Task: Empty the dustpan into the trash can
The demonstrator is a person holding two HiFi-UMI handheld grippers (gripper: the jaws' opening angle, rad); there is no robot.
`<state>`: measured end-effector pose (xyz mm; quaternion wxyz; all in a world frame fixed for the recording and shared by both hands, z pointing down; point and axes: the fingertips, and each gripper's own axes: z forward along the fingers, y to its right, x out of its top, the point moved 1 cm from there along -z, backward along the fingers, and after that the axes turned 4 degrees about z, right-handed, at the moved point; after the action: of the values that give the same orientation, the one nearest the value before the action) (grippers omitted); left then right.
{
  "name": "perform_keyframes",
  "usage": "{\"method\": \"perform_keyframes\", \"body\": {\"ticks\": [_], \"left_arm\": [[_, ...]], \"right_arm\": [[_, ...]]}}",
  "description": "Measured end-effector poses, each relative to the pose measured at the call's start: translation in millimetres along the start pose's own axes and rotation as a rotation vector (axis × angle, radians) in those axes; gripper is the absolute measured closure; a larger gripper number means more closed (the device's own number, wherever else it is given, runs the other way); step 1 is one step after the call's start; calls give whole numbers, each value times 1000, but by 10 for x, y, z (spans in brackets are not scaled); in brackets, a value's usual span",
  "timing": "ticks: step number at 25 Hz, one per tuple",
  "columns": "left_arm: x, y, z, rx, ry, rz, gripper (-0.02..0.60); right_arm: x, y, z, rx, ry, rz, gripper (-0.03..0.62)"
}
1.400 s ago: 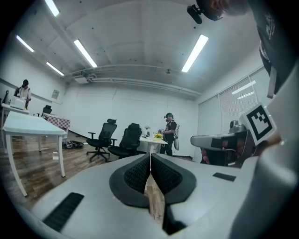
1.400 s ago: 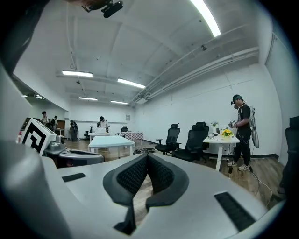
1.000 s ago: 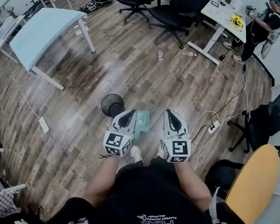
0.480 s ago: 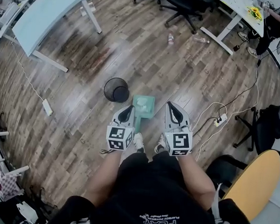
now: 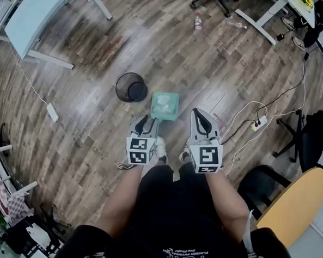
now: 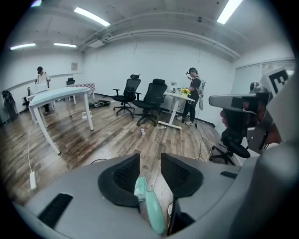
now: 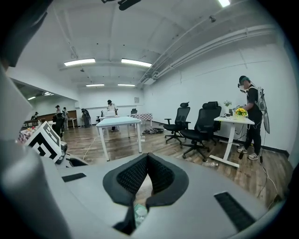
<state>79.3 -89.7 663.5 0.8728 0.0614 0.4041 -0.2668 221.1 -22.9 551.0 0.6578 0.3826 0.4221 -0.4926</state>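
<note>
Reviewing the head view, I find the teal dustpan (image 5: 165, 105) low over the wood floor (image 5: 172, 50), directly ahead of the person's feet. I cannot tell whether it rests on the boards.

1. Orientation: its long axis runs away from the person, tilted slightly. The pan end points away and the handle (image 6: 152, 207) points back toward the feet. White scraps (image 5: 163, 102) lie in the pan.
2. Trash can (image 5: 131, 87): black mesh, upright, just beside the pan at its far left corner. The pan is not over the rim.
3. Left hand-held gripper (image 5: 144, 123): its own view shows the jaws apart and opening. The handle lies between them, close to the left jaw, and the pads are not clamped on it.
4. Right hand-held gripper (image 5: 200, 114): to the right of the pan and apart from it. Its own view shows the jaw tips together with nothing between them.
</note>
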Motion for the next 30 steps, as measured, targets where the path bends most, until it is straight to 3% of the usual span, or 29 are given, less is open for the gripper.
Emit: {"method": "perform_keyframes", "body": {"ticks": [9, 23, 30], "left_arm": [[-582, 13, 377, 31, -186, 1, 320], [-1259, 52, 820, 9, -363, -52, 310], [-1308, -11, 947, 49, -367, -80, 313]], "right_arm": [[-303, 25, 74, 40, -54, 5, 576], [-576, 251, 51, 48, -113, 5, 576], [-674, 338, 48, 48, -132, 14, 576]]}}
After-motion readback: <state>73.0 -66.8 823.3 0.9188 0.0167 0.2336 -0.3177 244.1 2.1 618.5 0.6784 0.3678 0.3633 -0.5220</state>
